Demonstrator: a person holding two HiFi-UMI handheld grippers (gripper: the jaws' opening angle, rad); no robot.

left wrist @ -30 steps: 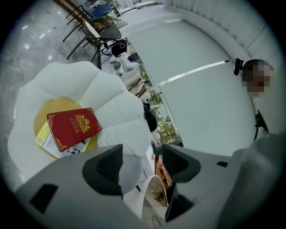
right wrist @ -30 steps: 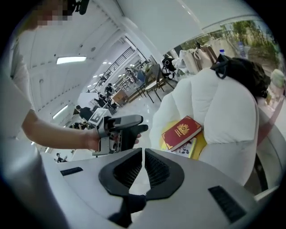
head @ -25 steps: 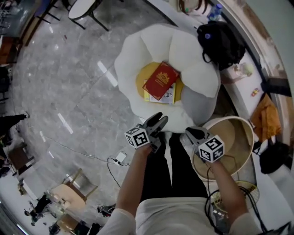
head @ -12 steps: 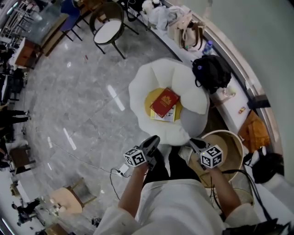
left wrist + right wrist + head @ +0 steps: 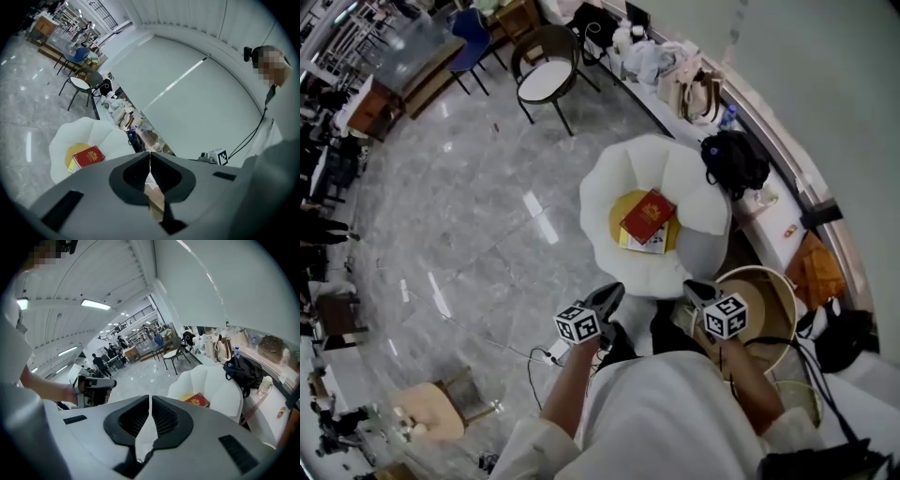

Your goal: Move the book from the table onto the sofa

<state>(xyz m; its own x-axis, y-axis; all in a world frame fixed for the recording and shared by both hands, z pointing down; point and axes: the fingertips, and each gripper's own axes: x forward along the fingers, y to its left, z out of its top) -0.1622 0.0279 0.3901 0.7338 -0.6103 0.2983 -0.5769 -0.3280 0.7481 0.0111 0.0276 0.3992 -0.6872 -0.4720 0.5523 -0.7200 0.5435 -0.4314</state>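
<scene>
Glossy grey marble floor (image 5: 459, 216) streaked with lamp reflections. A dark chair with a white seat (image 5: 546, 80) and a blue chair (image 5: 475, 28) stand towards its far edge. A curved pale wall (image 5: 834, 75) runs along the right, its ledge (image 5: 672, 114) crowded with bags (image 5: 689, 84) and a black backpack (image 5: 734, 161). Strip lights (image 5: 96, 304) line the ceiling

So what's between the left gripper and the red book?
In the head view, only the sofa front rim and its yellow seat lie between left gripper and book.
</scene>
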